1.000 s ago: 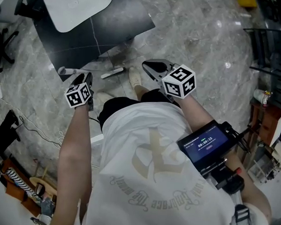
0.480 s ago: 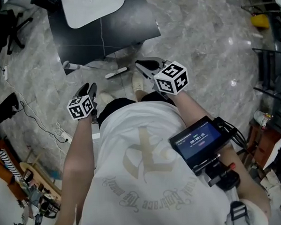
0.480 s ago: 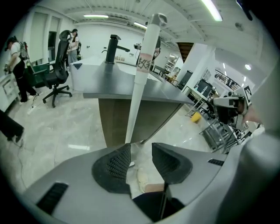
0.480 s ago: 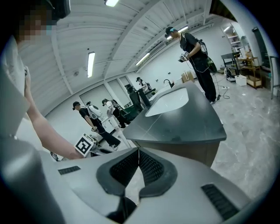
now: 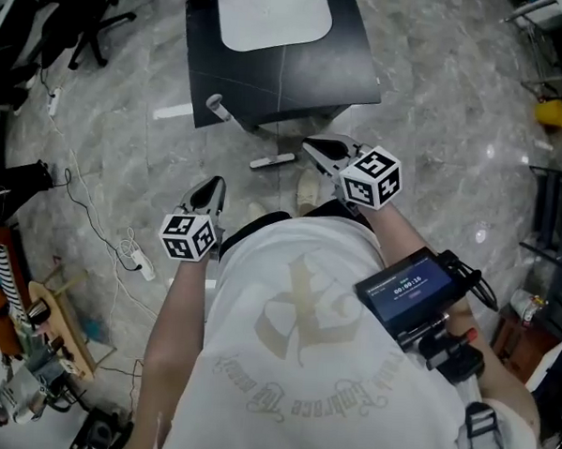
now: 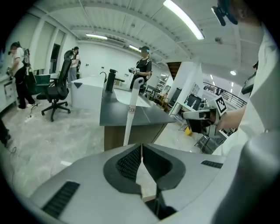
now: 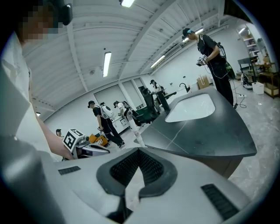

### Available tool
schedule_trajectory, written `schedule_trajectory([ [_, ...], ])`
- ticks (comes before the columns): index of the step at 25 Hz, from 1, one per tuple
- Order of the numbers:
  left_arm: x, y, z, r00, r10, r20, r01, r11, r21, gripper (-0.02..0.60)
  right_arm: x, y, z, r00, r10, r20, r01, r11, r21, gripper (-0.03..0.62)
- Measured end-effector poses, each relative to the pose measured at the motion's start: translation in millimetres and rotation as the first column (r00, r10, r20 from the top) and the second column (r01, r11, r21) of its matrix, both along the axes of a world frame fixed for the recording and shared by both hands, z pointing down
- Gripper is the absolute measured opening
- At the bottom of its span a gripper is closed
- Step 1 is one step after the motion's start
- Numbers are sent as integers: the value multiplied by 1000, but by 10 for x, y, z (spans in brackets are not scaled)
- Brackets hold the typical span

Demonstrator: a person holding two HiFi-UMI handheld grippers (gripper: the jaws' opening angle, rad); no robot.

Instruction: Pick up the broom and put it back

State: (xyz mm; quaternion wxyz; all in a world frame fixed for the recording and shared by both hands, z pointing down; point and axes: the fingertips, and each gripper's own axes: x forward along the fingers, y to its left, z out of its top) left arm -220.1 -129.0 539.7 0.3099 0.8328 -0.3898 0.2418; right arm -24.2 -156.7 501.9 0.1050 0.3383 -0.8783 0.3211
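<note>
The broom's white handle (image 5: pixel 215 105) leans upright against the corner of the dark table (image 5: pixel 308 70); a white bar (image 5: pixel 272 160) lies on the floor below it. In the left gripper view the handle (image 6: pixel 130 111) stands straight ahead, well beyond the jaws. The right gripper view shows the handle (image 7: pixel 136 133) left of the table (image 7: pixel 197 127). My left gripper (image 5: pixel 210 195) (image 6: pixel 141 146) has just been closing and is shut on nothing. My right gripper (image 5: pixel 324 153) (image 7: pixel 139 151) hangs short of the table, also shut with nothing held.
A white basin (image 5: pixel 273 12) is set in the table. An office chair (image 5: pixel 94 21) stands at the back left, and a cable with a power strip (image 5: pixel 134 253) trails on the marble floor. Racks and a yellow object (image 5: pixel 553 113) are on the right. People stand beyond the table.
My left gripper has risen and its jaws have gone from open to shut. The right gripper moved a little. The table and broom sit more central in the head view.
</note>
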Motion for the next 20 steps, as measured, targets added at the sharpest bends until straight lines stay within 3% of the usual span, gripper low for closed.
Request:
schedule_trajectory([
  [8,-320,181,-475,997,-21,-80,30,992,123,12,-492,264,-326,999,-40,-30,43,993,112,17],
  [15,-694,532,-574,991,-2,-135,22,988,151,12,-925,750,-450,998,-11,-57,19,989,147,17],
  [20,-673,440,-586,991,22,-131,-3,989,148,12,-871,711,-449,998,27,-58,-19,990,141,17],
])
